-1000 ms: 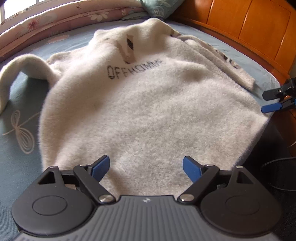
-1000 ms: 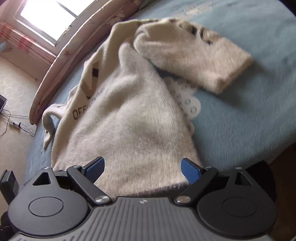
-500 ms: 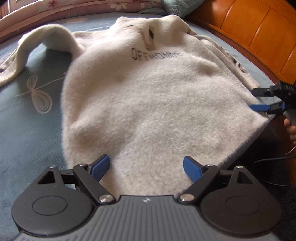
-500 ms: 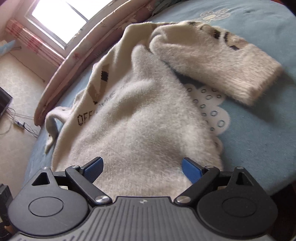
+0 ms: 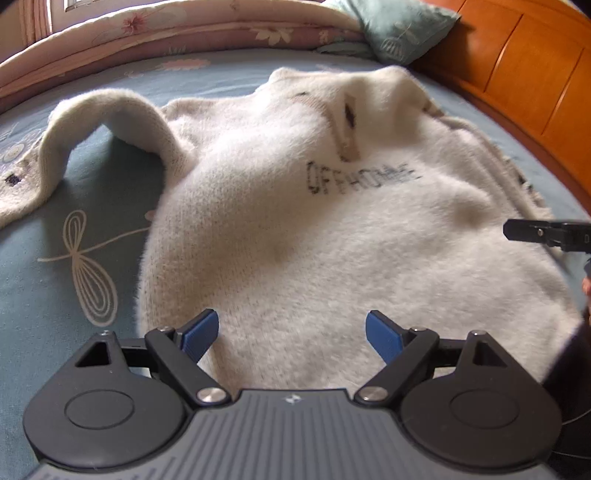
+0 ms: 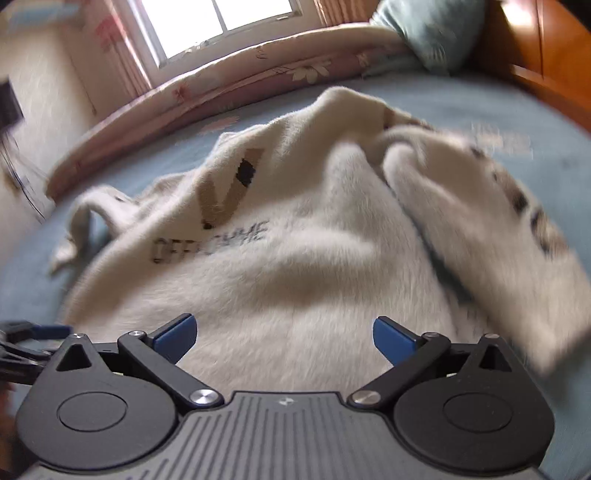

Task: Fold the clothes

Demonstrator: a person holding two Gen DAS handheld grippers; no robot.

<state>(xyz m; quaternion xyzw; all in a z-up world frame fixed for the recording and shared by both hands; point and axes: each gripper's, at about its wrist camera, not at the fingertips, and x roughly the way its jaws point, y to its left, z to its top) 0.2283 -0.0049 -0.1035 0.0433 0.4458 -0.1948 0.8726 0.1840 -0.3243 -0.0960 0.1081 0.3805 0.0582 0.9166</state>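
A cream fuzzy sweater with dark lettering lies spread face up on a blue bedsheet; it also shows in the right wrist view. Its left sleeve arches up off the bed, its right sleeve is folded alongside the body. My left gripper is open over the hem, left of middle. My right gripper is open over the hem on the right side; its fingers show at the right edge of the left wrist view.
A pink floral quilt and a teal pillow lie at the far side of the bed. An orange wooden headboard runs along the right. A window is beyond the quilt.
Both grippers have swung toward the sweater's middle and moved in closer over the hem. Both stay open. The sweater has not moved.
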